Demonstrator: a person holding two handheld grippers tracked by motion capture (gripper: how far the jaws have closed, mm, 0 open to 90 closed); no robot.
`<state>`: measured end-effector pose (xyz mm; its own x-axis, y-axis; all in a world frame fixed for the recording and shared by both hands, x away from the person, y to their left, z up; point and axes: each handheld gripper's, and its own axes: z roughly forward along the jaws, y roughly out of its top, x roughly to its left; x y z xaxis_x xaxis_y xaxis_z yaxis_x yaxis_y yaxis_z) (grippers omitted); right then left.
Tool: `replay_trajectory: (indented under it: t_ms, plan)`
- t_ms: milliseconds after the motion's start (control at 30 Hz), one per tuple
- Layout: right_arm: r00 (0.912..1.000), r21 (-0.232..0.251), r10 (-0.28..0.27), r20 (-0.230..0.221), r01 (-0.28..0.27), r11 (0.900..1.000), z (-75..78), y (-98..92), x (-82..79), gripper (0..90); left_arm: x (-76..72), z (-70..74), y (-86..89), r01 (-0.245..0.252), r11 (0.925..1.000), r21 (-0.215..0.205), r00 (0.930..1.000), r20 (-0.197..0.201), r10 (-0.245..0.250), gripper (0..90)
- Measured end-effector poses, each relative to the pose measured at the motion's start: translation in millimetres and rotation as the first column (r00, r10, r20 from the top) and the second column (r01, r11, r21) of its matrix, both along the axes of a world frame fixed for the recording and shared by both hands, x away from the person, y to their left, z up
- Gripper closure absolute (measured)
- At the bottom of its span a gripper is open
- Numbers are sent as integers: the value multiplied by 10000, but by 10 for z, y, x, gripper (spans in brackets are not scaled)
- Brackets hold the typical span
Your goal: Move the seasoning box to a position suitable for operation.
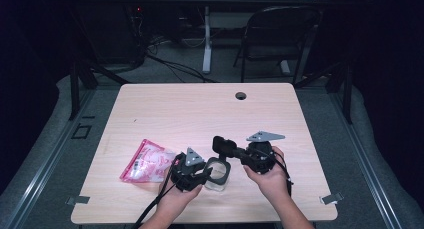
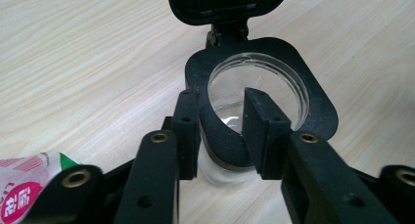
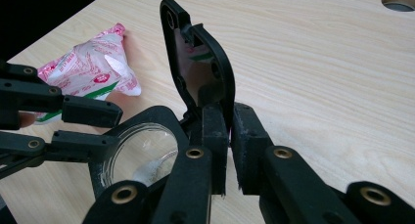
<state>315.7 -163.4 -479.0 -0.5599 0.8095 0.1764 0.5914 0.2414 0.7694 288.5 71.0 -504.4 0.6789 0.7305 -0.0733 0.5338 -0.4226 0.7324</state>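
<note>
A clear jar (image 1: 218, 172) with a black collar (image 2: 320, 114) stands near the table's front edge. Its hinged black lid (image 1: 223, 144) is swung up and open. My left gripper (image 1: 206, 175) straddles the collar's near side (image 2: 222, 109), one jaw outside and one inside the glass mouth, and is shut on it. My right gripper (image 1: 236, 151) comes in from the right and is shut on the lower edge of the raised lid (image 3: 221, 62), its jaws (image 3: 229, 123) pinching near the hinge. The jar's mouth (image 3: 142, 153) shows some white residue inside.
A pink and white packet (image 1: 146, 162) (image 3: 88, 70) (image 2: 22, 187) lies flat just left of the left hand. A round cable hole (image 1: 241, 95) (image 3: 399, 0) sits near the table's far edge. Beyond the table stands a folding chair (image 1: 275, 34).
</note>
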Motion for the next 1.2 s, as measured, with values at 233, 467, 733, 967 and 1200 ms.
replay_trajectory:
  t_ms: [233,467,733,967,1200]
  plan:
    - [9999,142,60,123,-62,9999,18,-56,-111,765,-43,192,361,-233,9986,-471,9988,421,253,572]
    - [9995,140,58,310,-63,9999,14,-95,-222,635,-97,247,869,-733,9956,-587,9936,814,780,460]
    - [9993,151,270,270,-274,9995,51,-61,-284,563,-214,124,1211,-997,9941,-419,9909,865,1030,436]
    - [9996,293,122,250,-130,9995,29,-50,-291,539,-308,-4,1355,-1138,9934,-123,9897,854,1145,407]
    - [9996,429,-84,279,72,9991,-35,-89,-301,525,-371,-178,1466,-1224,9923,160,9894,804,1208,376]
